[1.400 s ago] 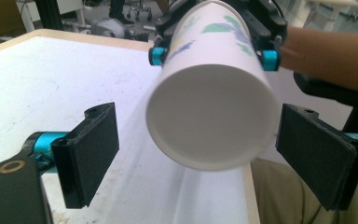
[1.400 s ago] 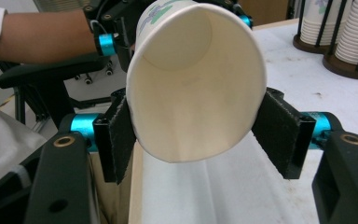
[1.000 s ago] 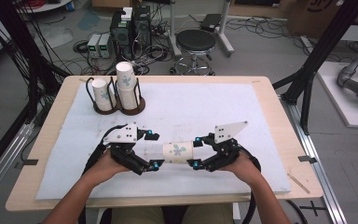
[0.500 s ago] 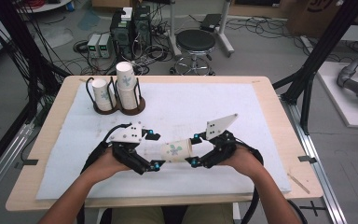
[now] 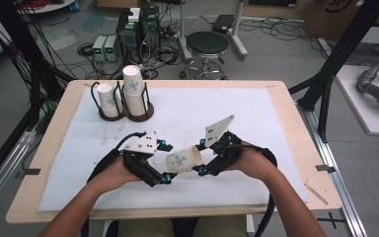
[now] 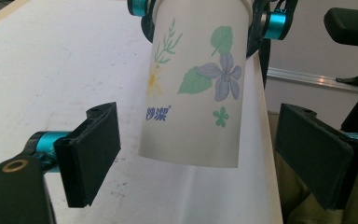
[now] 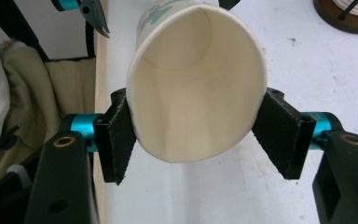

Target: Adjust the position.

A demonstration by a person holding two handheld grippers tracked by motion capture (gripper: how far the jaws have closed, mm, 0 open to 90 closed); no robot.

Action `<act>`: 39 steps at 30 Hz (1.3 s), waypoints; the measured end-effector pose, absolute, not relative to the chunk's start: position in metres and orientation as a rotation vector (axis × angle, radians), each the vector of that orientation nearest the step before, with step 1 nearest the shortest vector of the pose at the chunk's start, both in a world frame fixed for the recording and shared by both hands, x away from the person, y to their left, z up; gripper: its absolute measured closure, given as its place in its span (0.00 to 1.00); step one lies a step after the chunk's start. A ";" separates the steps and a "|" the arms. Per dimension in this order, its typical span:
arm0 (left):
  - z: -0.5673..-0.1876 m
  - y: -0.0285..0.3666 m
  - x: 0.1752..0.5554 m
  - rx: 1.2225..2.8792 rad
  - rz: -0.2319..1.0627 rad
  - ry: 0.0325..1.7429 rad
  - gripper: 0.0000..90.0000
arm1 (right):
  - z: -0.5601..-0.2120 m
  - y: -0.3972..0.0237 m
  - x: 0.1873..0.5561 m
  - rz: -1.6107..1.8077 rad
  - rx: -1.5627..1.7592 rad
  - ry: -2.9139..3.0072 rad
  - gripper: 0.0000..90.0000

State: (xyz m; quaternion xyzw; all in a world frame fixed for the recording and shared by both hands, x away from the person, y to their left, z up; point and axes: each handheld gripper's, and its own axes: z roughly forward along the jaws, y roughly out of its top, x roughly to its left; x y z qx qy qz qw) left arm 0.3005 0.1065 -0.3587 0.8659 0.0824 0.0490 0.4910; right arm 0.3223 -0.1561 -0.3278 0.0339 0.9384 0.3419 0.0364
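A white paper cup printed with green leaves and a purple flower (image 5: 183, 160) hangs in the air just above the white cloth that covers the wooden table (image 5: 276, 88), near the person's edge and between the two hands. The right gripper (image 5: 201, 157) pinches it at the rim: in the right gripper view its two black pads press on opposite sides of the cup's open mouth (image 7: 196, 88), squeezing the rim into an oval. The cup lies tilted, its closed base pointing toward the left gripper (image 5: 167, 162). In the left gripper view the jaws of that gripper stand spread, one pad (image 6: 94, 151) on each side of the cup's base with a clear gap on both sides, so they do not touch the paper. At the far left of the table, well apart from the hands, a dark round wire-frame holder (image 5: 126, 112) bears more white paper cups of the same print (image 5: 133, 95), standing upright in two stacks.
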 end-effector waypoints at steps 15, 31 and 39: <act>-0.358 0.091 0.301 2.171 0.095 0.164 0.20 | -0.325 -0.139 0.319 0.888 0.036 2.941 0.38; -0.364 0.080 0.304 2.248 0.055 0.155 0.32 | -0.326 -0.128 0.314 0.785 -0.007 2.984 0.38; -0.367 0.078 0.305 2.276 0.021 0.141 0.40 | -0.328 -0.123 0.313 0.770 -0.023 2.987 0.38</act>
